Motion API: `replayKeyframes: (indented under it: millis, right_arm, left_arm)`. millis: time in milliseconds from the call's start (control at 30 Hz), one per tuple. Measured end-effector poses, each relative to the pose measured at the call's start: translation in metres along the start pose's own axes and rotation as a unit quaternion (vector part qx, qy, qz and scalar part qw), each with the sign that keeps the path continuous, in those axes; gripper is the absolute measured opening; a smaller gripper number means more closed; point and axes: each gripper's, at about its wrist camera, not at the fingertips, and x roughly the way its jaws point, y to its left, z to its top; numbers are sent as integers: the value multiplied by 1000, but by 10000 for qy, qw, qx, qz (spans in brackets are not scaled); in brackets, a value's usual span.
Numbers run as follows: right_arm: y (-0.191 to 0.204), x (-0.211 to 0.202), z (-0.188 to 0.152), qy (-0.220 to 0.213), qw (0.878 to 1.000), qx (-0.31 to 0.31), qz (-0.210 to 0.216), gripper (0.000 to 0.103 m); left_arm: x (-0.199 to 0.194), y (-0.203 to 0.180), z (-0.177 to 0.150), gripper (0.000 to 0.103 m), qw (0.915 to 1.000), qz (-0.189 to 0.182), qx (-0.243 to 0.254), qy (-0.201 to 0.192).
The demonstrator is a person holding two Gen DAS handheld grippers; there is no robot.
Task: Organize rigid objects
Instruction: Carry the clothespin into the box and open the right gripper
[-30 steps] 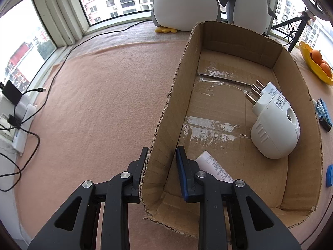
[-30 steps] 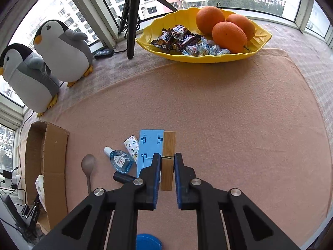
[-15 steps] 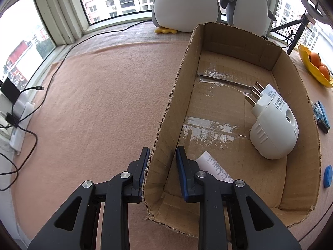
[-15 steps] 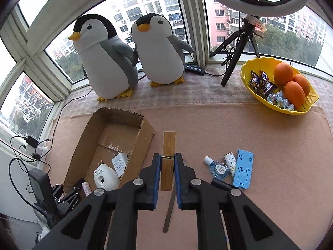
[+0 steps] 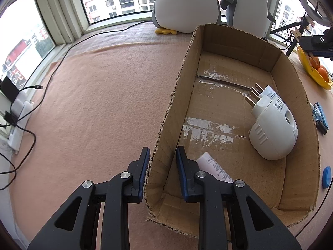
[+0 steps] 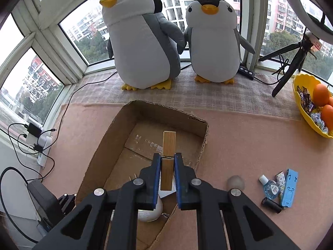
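An open cardboard box (image 5: pixel 295 87) lies on the pink cloth; it also shows in the right wrist view (image 6: pixel 100 158). Inside lie a white plug-in device (image 5: pixel 272 133) and a white tube (image 5: pixel 214 168). My left gripper (image 5: pixel 162 160) straddles the box's left wall, jaws a little apart with the wall between them. My right gripper (image 6: pixel 167 166) is shut on a wooden clothespin (image 6: pixel 168 152) and holds it upright above the box.
Two plush penguins (image 6: pixel 145 41) stand at the window behind the box. A yellow fruit bowl (image 6: pixel 306 104), a tripod (image 6: pixel 291 62), a blue phone stand (image 6: pixel 289 187), a small bottle (image 6: pixel 270 187), a spoon (image 6: pixel 235 183) and a blue cap (image 5: pixel 326 177) lie right of the box. Cables and chargers (image 5: pixel 16 112) lie left.
My right gripper has carried the clothespin from the pile of items leftward to above the box. My left gripper stays on the box wall.
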Motion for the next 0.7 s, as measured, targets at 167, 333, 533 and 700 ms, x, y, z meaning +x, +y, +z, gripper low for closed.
replayKeyframes:
  millis: [167, 333, 533, 700]
  right_arm:
    - [2, 17, 6, 72, 9998, -37, -161, 12]
    - [3, 29, 9, 139, 9996, -108, -240, 12]
    - [-2, 42, 14, 227, 9992, -54, -311, 12]
    - [-2, 42, 13, 253, 9994, -80, -218, 31]
  left_arm:
    - [0, 0, 0, 23, 10000, -19, -12, 0]
    - [0, 1, 1, 23, 10000, -30, -21, 6]
    - [1, 1, 1, 23, 10000, -45, -25, 13]
    - [1, 1, 1, 23, 10000, -44, -24, 10]
